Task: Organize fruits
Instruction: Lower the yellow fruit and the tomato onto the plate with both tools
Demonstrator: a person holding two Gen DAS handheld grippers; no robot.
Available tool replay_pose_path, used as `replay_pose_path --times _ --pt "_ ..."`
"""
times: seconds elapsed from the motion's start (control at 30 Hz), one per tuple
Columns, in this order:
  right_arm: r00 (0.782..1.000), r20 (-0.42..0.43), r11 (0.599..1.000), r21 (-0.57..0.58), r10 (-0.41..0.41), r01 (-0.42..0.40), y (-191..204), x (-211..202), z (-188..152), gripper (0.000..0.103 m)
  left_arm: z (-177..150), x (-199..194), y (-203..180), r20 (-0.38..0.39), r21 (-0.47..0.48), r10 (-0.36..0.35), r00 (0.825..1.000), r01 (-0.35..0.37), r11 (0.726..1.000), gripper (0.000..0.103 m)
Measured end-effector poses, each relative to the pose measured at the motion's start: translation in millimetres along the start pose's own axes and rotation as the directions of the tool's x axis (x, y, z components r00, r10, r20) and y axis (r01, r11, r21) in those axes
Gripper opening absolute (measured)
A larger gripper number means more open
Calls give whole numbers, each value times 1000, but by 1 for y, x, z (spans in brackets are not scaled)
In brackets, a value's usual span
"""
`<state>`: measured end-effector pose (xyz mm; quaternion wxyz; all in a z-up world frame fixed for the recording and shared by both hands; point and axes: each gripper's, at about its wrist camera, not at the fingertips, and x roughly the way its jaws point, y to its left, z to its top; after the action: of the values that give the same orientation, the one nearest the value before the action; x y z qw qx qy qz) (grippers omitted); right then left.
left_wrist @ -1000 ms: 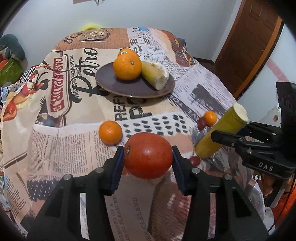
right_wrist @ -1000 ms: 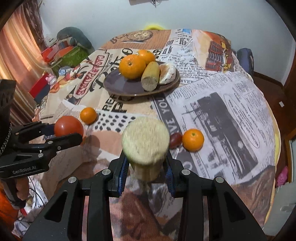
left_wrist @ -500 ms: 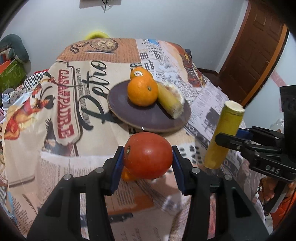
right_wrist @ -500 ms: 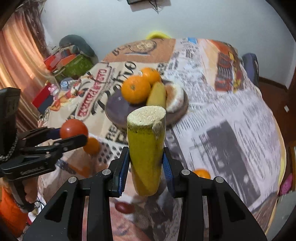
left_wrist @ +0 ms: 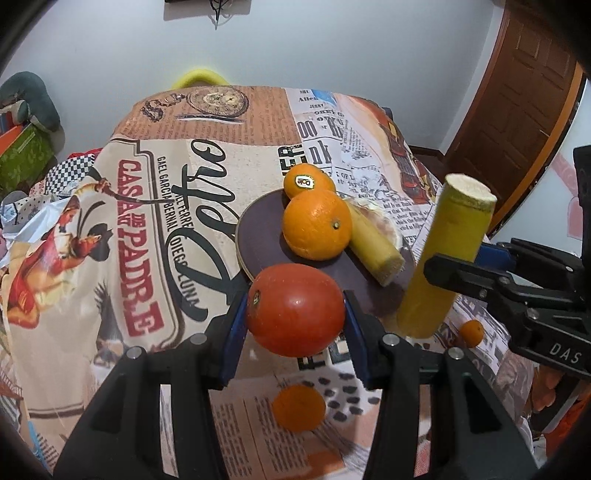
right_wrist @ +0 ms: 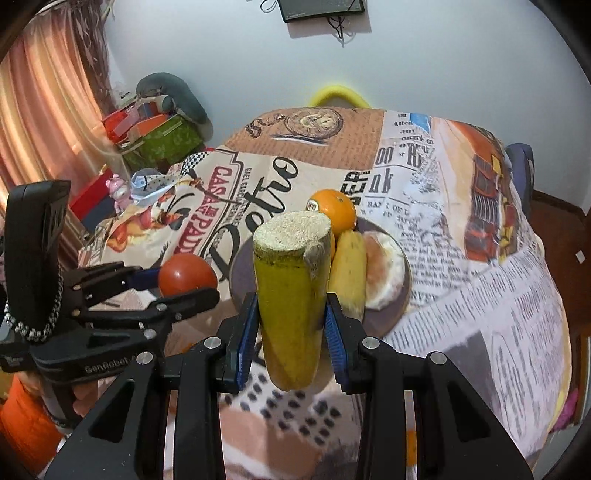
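Walls are plain pale grey-white. A dark screen hangs high on the far wall, cables dangling below it. A brown panelled wooden door stands at the right; dark wood floor shows beyond the worktop, which is covered by a newspaper-print cloth. Pink-orange curtains hang at the left. Beside them sit a green patterned box, red and orange boxes and a grey neck pillow. A yellow chair back rises behind the worktop's far edge. Lighting is even.

Newspaper-print tablecloth; brown door right; green box, pink curtain left
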<state>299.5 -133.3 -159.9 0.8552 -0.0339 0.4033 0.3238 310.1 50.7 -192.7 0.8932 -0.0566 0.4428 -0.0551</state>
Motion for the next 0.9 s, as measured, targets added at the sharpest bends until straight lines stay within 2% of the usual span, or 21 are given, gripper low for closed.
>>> replay_pose_path --times 0.33,0.47,0.63,0.77,0.9 --pt "999 -32 999 40 10 -8 -9 35 14 32 9 36 13 -48 -1 -13 999 13 1000 49" --pt "999 -48 999 40 4 -2 -12 46 14 32 13 41 13 -36 6 -14 999 14 1000 49" --pt "1000 -28 998 62 11 -9 -17 49 12 32 19 46 13 -40 -6 -24 999 24 1000 49" --pt "1000 -26 999 48 -17 18 -18 49 14 34 20 49 8 -43 6 -32 999 33 999 49" --pt "1000 -14 999 38 -16 17 -20 41 13 35 19 60 3 -77 12 -43 996 44 999 49"
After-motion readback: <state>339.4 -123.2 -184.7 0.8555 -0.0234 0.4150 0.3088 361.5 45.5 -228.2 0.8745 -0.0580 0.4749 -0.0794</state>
